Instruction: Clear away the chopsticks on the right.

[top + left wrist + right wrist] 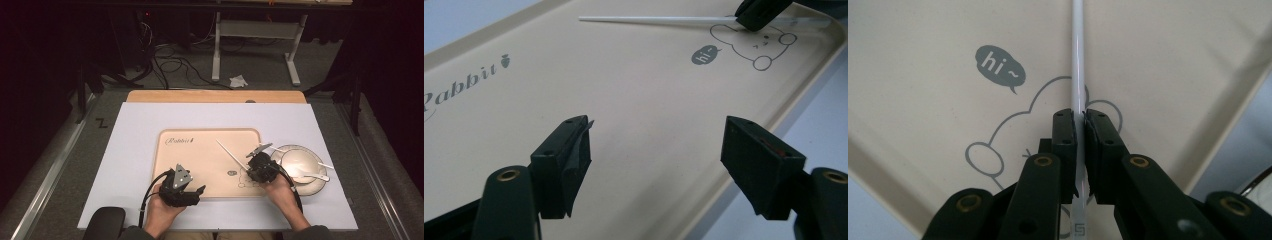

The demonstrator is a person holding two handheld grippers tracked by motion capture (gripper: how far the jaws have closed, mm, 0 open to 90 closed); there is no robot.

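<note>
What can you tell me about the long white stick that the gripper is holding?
The white stick is thin, straight, smooth and glossy, like plastic, tapering to a point. The right hand-held gripper pinches it near its thicker end, jaws shut on it. It points out over the beige tray, above the bear drawing. Whether its tip touches the tray cannot be told.

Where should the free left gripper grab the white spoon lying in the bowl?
Take the spoon by its handle, where it crosses the bowl rim at the right. Come from above with the jaws across the handle: it lies flat and thin.
</note>
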